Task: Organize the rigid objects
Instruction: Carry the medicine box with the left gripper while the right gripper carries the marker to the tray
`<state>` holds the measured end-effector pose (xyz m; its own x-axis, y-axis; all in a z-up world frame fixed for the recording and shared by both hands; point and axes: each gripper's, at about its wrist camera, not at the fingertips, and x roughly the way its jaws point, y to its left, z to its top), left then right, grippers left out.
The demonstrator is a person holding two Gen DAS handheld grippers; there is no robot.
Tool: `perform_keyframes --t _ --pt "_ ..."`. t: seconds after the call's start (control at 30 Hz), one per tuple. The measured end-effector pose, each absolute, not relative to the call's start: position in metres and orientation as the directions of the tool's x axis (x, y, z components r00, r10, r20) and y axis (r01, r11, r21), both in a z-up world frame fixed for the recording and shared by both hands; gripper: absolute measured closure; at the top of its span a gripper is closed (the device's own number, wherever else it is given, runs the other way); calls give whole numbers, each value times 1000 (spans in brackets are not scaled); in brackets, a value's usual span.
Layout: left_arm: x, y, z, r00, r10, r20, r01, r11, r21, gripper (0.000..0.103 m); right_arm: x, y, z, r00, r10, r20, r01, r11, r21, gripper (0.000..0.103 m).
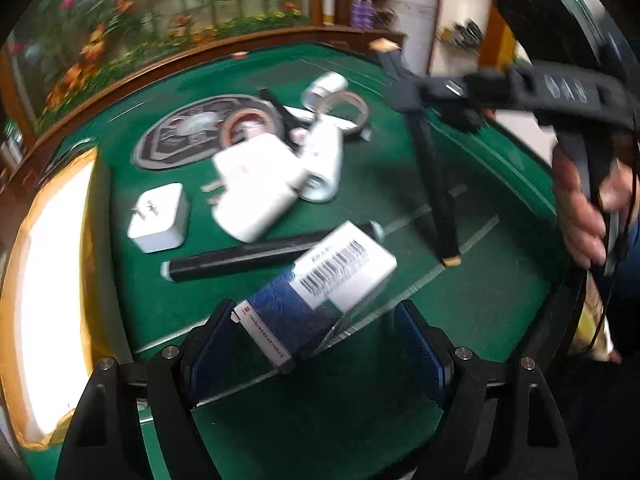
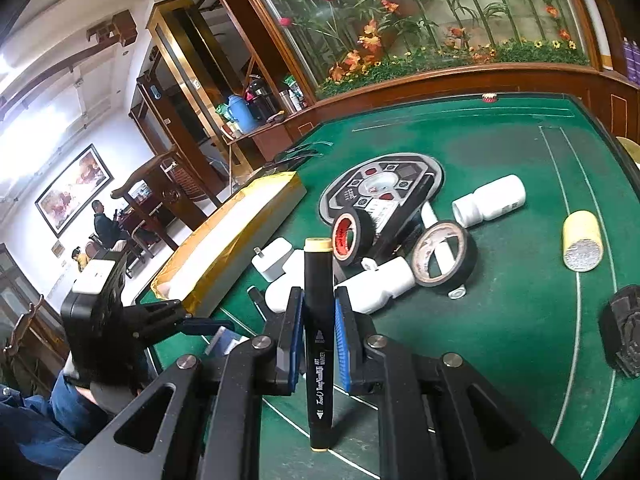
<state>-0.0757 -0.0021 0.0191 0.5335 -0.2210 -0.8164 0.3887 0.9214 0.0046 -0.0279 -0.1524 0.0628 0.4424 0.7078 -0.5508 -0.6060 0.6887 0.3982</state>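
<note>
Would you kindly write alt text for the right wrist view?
The right tool grips a black art marker upright above a green table. Beyond lie tape rolls, white chargers, a white bottle and a gold-edged tray.

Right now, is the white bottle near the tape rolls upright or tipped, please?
Tipped: the white bottle lies on its side on the green table.

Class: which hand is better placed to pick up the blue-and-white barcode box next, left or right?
Left, probably. Its open gripper straddles the blue-and-white box, while the right gripper is shut on a black marker.
</note>
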Motion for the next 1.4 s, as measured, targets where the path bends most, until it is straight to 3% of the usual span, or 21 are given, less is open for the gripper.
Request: perform_keyframes --t 0.1,0.2,0.3,0.43,0.5,0.73,0.77,0.8,0.83,0.9,1.03,1.07,1.13,1.17,1.2,1.23,1.37,1.4 --pt "-81 -11 15 493 -235 -838 446 895 11 55 -28 -147 62 435 707 -557 -608 687 398 89" --pt "-77 -9 15 491 -235 -839 426 905 -3 55 -28 -144 60 427 706 -564 -609 686 398 89" --pt "-68 -12 17 494 -238 -836 410 912 -18 53 -28 -141 57 430 699 -571 -601 694 397 89" --pt "-61 -30 16 494 -250 -833 449 893 -2 19 -25 -140 53 430 684 -589 -581 709 400 89" --pt "-61 -38 14 501 -214 -839 455 889 45 15 -22 -142 51 432 677 -596 -563 719 408 89" --pt "-58 -36 21 535 -249 -808 449 893 22 20 -13 -145 35 419 634 -650 -513 756 406 89" --pt "-55 -34 22 529 -260 -808 449 893 6 25 -12 -144 32 413 634 -654 -510 756 411 89" --pt "-51 -34 21 512 -267 -816 451 893 -9 43 -11 -144 29 407 633 -658 -506 756 414 89" --pt "-50 -34 18 486 -264 -833 453 891 -18 50 -11 -145 26 407 629 -662 -499 760 416 89" --pt "-56 -35 20 475 -267 -838 470 883 -15 53 -9 -147 24 408 626 -664 -490 764 419 89" --pt "-79 -35 24 396 -338 -854 525 846 -91 52 -6 -151 23 415 607 -677 -474 780 409 87" --pt "-83 -35 26 396 -339 -853 524 847 -93 48 -6 -152 23 420 601 -680 -476 784 399 87" --pt "-79 -31 28 421 -308 -853 485 871 -75 15 -6 -152 23 417 593 -689 -469 789 396 81" --pt "-77 -30 29 440 -284 -852 460 886 -58 12 -6 -154 23 411 596 -689 -466 788 404 70" --pt "-73 -30 31 458 -269 -847 437 898 -49 12 -6 -155 23 413 597 -688 -463 788 405 61" --pt "-70 -30 31 459 -272 -846 424 904 -60 12 -8 -156 25 421 589 -690 -463 793 395 59" --pt "-63 -38 31 482 -243 -842 400 916 -36 13 -20 -160 30 430 547 -718 -470 815 340 58" --pt "-62 -42 29 484 -228 -845 399 917 -19 21 -24 -160 31 424 532 -733 -471 821 323 58"
